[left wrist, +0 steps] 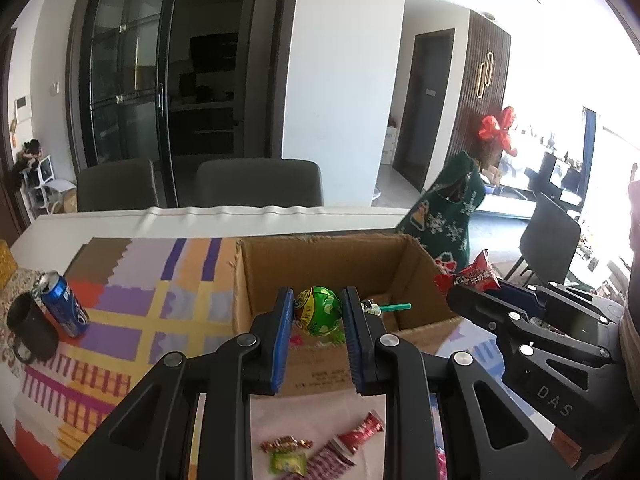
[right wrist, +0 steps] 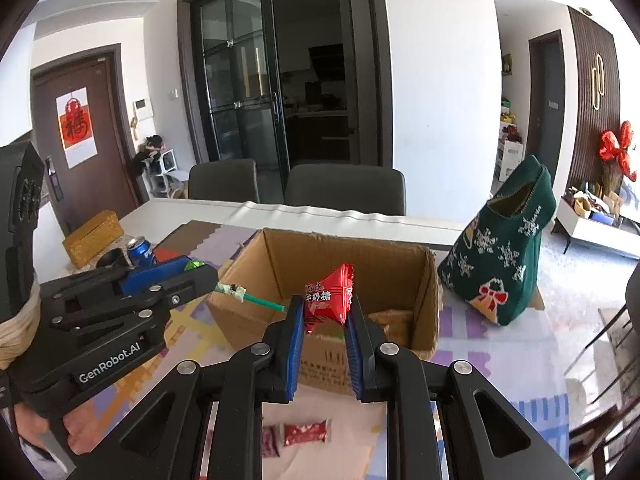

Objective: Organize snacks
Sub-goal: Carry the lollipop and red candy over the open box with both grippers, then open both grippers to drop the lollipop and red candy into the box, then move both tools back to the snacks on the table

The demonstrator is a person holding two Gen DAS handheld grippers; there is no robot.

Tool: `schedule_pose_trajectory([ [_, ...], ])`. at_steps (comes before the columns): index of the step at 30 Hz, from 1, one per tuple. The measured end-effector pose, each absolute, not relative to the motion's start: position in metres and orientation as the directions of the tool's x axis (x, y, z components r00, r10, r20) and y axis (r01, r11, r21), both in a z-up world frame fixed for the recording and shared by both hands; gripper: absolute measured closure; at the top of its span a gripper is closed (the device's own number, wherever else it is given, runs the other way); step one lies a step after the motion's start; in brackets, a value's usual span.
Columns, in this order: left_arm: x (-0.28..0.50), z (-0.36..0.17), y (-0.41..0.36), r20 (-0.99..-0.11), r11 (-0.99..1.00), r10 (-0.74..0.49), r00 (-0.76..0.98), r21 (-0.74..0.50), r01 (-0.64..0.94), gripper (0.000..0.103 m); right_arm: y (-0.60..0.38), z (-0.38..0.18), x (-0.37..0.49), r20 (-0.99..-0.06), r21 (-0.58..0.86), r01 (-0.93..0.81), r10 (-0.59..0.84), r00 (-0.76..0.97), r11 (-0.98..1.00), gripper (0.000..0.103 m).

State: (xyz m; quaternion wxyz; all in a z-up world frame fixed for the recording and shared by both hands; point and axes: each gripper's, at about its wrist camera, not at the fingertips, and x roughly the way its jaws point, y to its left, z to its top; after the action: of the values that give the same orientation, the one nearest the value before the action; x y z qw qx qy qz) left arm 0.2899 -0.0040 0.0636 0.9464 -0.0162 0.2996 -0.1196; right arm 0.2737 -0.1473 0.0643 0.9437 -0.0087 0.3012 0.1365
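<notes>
My left gripper (left wrist: 318, 312) is shut on a green-wrapped lollipop (left wrist: 318, 310) with a teal stick (left wrist: 394, 307), held over the near edge of an open cardboard box (left wrist: 336, 264). My right gripper (right wrist: 323, 312) is shut on a red candy packet (right wrist: 329, 299), held above the same box (right wrist: 352, 264). The right gripper also shows in the left wrist view (left wrist: 480, 292) with the red packet (left wrist: 474, 274). The left gripper shows in the right wrist view (right wrist: 196, 270), its lollipop stick (right wrist: 256, 300) pointing toward the box.
Several loose wrapped candies (left wrist: 320, 446) lie on the cloth in front of the box. A blue soda can (left wrist: 64, 304) and a dark mug (left wrist: 30, 330) stand at the left. A green knitted Christmas bag (right wrist: 500, 256) stands right of the box. Chairs (right wrist: 344, 190) line the far edge.
</notes>
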Motion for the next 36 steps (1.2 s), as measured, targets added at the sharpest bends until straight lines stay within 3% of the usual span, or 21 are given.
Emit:
schedule_pose_trajectory([
  [13,0.348,0.039,0.002,-0.613,0.977,-0.201,0.764,-0.068,0.202,0.078,-0.137,0.042,0.328,-0.619,0.049,-0.260,0.234,0.749,0.964,0.082],
  [14,0.351,0.037,0.002,-0.619,0.978,-0.195,0.761,-0.065,0.198,0.075,-0.137,0.040,0.332,-0.623,0.049,-0.257,0.230,0.748,0.965,0.082],
  [16,0.355,0.034,0.004,-0.627,0.983,-0.173,0.759,-0.058,0.176,0.057,-0.137,0.036,0.337,-0.627,0.048,-0.250,0.223,0.746,0.967,0.076],
  [17,0.354,0.033,0.006,-0.624,0.985,-0.164,0.764,-0.058,0.164,0.044,-0.137,0.034,0.340,-0.634,0.051,-0.247,0.222,0.741,0.968,0.059],
  [18,0.352,0.032,0.007,-0.618,0.987,-0.152,0.771,-0.053,0.152,0.041,-0.137,0.031,0.343,-0.642,0.061,-0.237,0.220,0.734,0.970,0.050],
  [36,0.280,0.016,0.021,-0.635,0.990,-0.098,0.766,0.012,0.138,0.034,-0.130,0.001,0.292,-0.668,0.110,-0.229,0.242,0.703,0.967,0.048],
])
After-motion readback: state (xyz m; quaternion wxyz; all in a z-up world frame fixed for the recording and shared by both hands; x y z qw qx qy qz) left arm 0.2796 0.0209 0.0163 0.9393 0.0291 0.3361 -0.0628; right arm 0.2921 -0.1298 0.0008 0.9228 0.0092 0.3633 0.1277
